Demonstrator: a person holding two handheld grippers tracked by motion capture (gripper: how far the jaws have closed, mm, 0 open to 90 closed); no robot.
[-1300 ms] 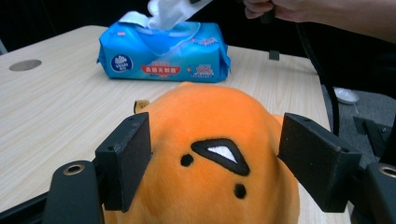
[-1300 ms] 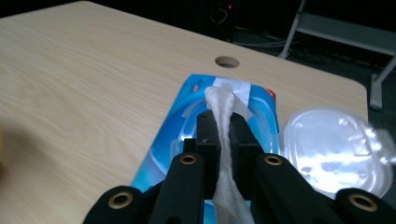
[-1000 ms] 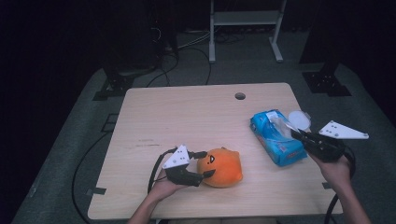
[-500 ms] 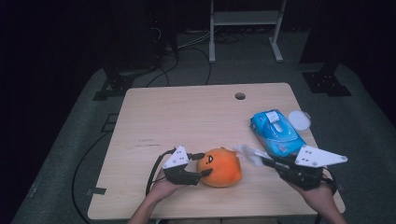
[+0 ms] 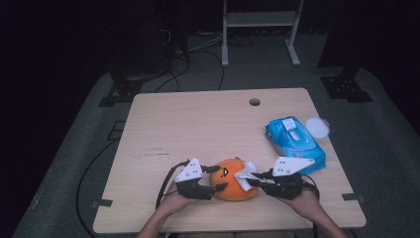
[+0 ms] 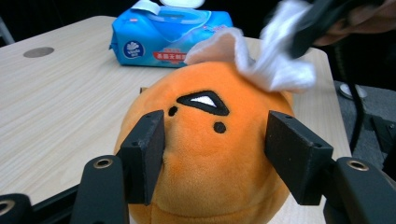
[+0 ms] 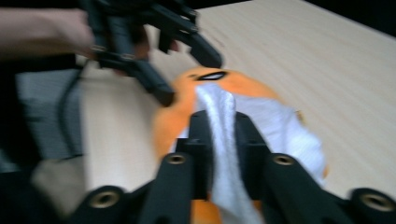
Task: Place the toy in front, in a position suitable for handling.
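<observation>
Orange plush toy [image 5: 233,179] clamped by the left gripper [image 5: 218,179], near the table [image 5: 198,124] edge at 6 o'clock.
A white wipe [image 5: 246,174] is pinched by the right gripper [image 5: 250,179], jaws just loosened, against the toy's 3 o'clock side; open tabletop lies toward 12 o'clock.

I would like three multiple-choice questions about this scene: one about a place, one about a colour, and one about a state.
1. Where does the blue wipes pack lie?
A. on the table's right side
B. on the floor
C. under the plush toy

2. What colour is the plush toy?
A. green
B. orange
C. purple

3. What does the right claw hold?
A. nothing
B. a pen
C. a white wipe

Answers:
1 A, in the high view it rests near the table's right edge.
2 B, its fabric is orange between the left claw's jaws.
3 C, the right gripper view shows the wipe pinched between its jaws.
</observation>
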